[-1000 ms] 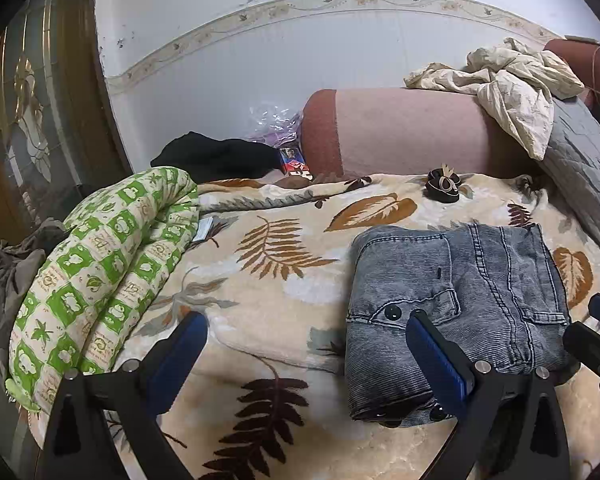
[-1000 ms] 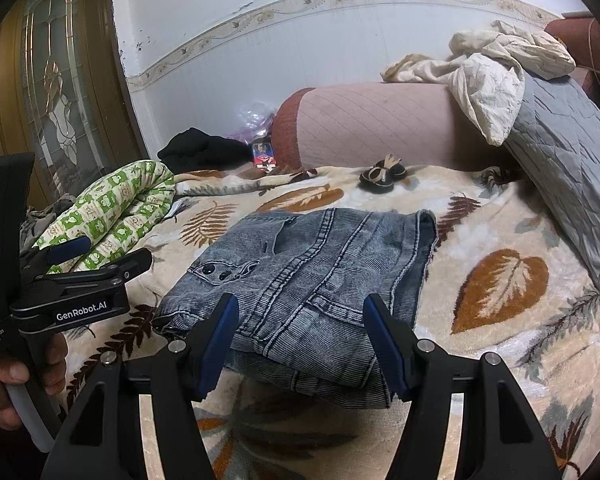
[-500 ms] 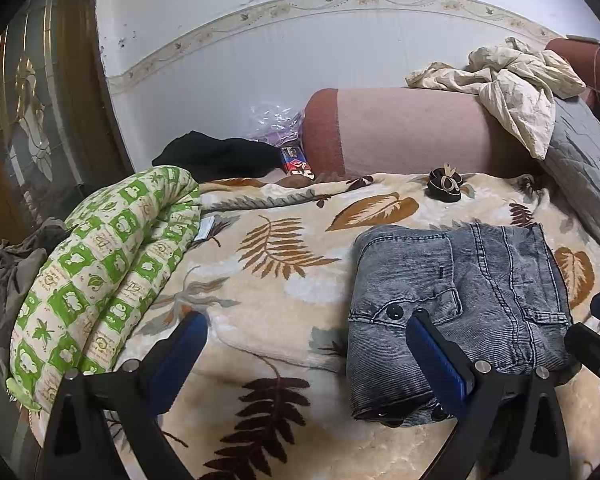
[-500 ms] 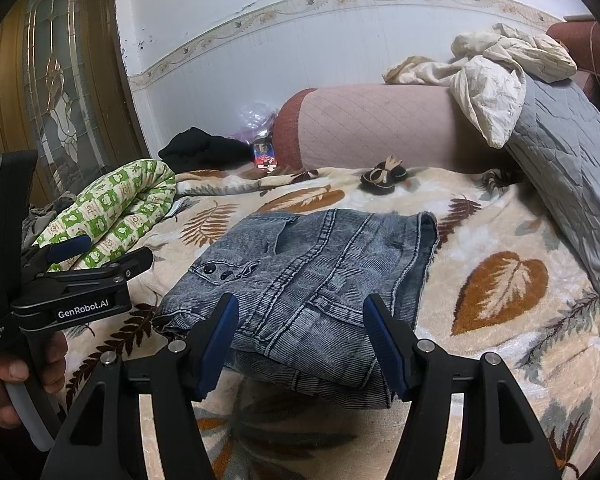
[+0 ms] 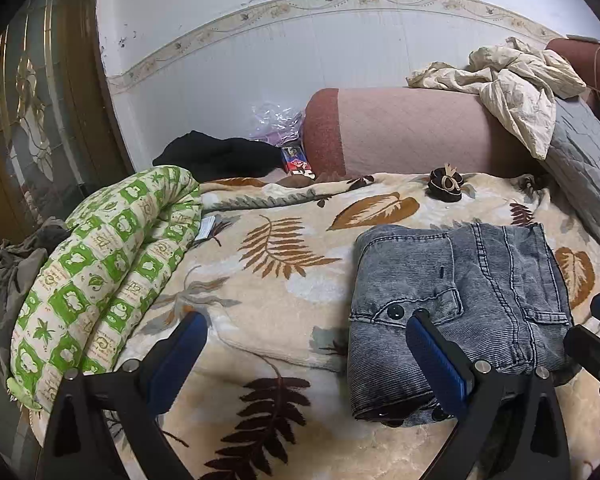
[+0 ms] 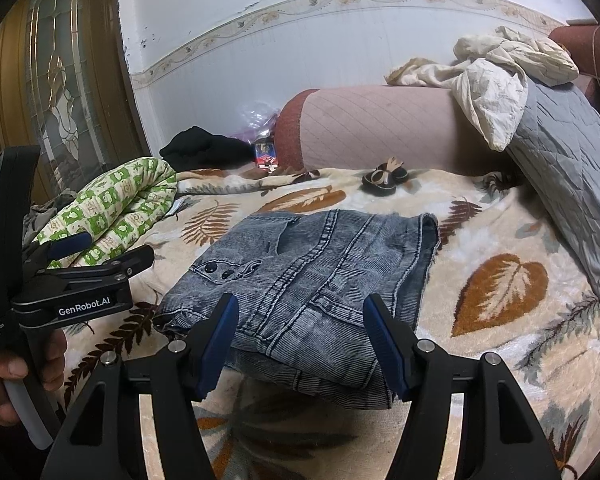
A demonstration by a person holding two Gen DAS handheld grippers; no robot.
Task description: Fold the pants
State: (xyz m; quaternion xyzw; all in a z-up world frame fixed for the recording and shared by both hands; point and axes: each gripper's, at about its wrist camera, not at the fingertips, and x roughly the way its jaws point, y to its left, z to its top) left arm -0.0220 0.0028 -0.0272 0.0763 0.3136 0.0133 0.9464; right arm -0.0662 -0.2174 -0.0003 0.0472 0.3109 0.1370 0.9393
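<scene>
Your jeans (image 6: 312, 280) sit folded into a thick stack on the leaf blanket (image 6: 500, 288), in front of the pink bolster (image 6: 380, 128). Both the left hand-held gripper (image 5: 306, 344) and right hand-held gripper (image 6: 300, 334) hang spread, pinching nothing. Denim's heavy, floppy and grippy, so I'd grab the thick folded edge nearest you

Black tongs (image 6: 300, 340) with blue pads, silver screws, white GenRobot.AI lettering

Person's hand (image 6: 16, 376) cut off at edge
</scene>
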